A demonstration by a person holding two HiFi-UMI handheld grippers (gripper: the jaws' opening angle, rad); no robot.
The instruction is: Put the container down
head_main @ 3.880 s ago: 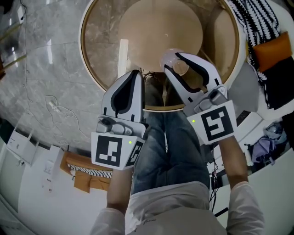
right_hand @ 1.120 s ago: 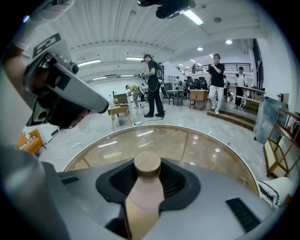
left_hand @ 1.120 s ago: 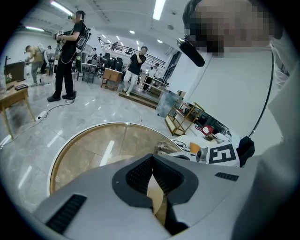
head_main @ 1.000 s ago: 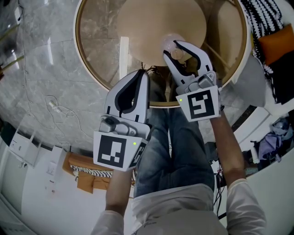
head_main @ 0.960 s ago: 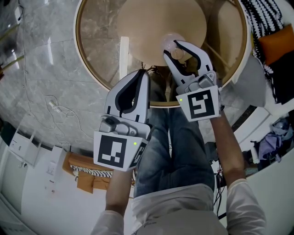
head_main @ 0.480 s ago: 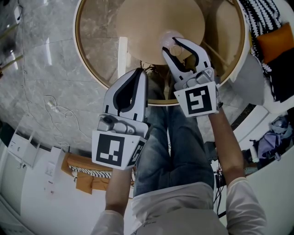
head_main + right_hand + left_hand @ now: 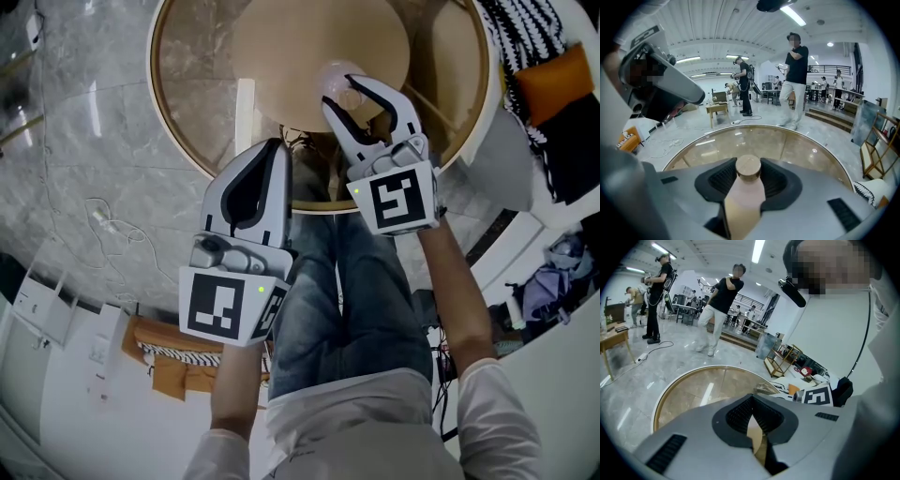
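Head view, looking steeply down: round glass-topped desk (image 7: 197,66) with a wooden rim, and a tan disc (image 7: 309,42) showing beneath the glass. The right tool (image 7: 349,94) reaches in over the desk's near edge, pointing away from the person and angled downward. The container (image 7: 336,77), a small pale translucent bottle, sits right at the tool's tip end, between the two fingertips. It lies over the near margin of the tan disc, a little in from the desk's near rim. Right gripper view: the bottle stands upright and centred in the mouth of the tool, its round wooden cap (image 7: 748,168) level with the ribbed dark pads and its wider body running down toward the camera. The jaws have just been opening and are spread wide, with the container between them and a pad close on either side of the cap. The bottle's base is hidden by its own body and the tool, so I cannot tell from the frames whether it rests on the glass. The left tool (image 7: 270,150) hangs over the near rim of the desk, to the left of the right tool and nearer the person, well clear of the container. Left gripper view: its jaws are drawn together at the tips with nothing between them, only a sliver of the desk's wood showing through the slot. The person's jeans-clad legs (image 7: 347,281) lie below both tools.
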